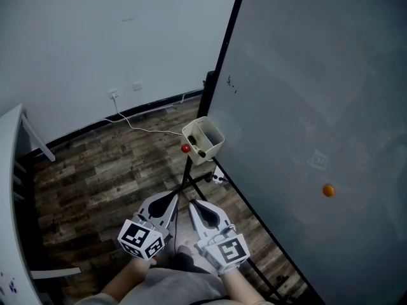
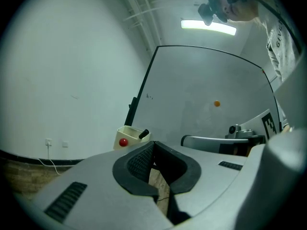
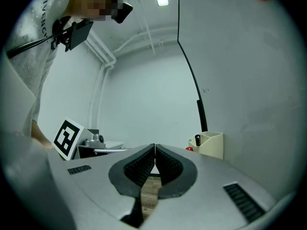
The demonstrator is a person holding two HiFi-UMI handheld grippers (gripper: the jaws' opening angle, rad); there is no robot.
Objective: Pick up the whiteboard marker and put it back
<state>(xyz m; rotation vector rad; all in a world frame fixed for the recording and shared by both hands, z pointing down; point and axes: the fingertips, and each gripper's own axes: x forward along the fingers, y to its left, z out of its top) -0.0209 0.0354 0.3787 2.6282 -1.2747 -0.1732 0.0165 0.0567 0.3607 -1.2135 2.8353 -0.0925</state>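
Whiteboard marker (image 3: 197, 140): I see it standing in the cream holder box (image 1: 213, 142), with only its dark upper end clear of the rim.
Marker axis: close to vertical in the right gripper view. In the left gripper view the top end leans up and toward the whiteboard (image 1: 318, 107). From the head view I can make out only a dark bit inside the box.
Holder box: fixed at the whiteboard's dark left frame, raised above the wooden floor (image 1: 114, 176). A small red ball (image 1: 185, 149) sits on its outer face.
Left gripper (image 1: 170, 203): closed, the ribbed pads meeting at their tips with nothing between them. It is held level, pointing toward the box and well apart from it.
Right gripper (image 1: 196, 207): closed and empty, pads pressed together. It is just beside the left one and aimed the same way.
Whiteboard face: mostly bare, with an orange magnet (image 1: 328, 190) well to the right of the box.
Wall: a socket (image 1: 113, 95) with a white cable running down to the floor.
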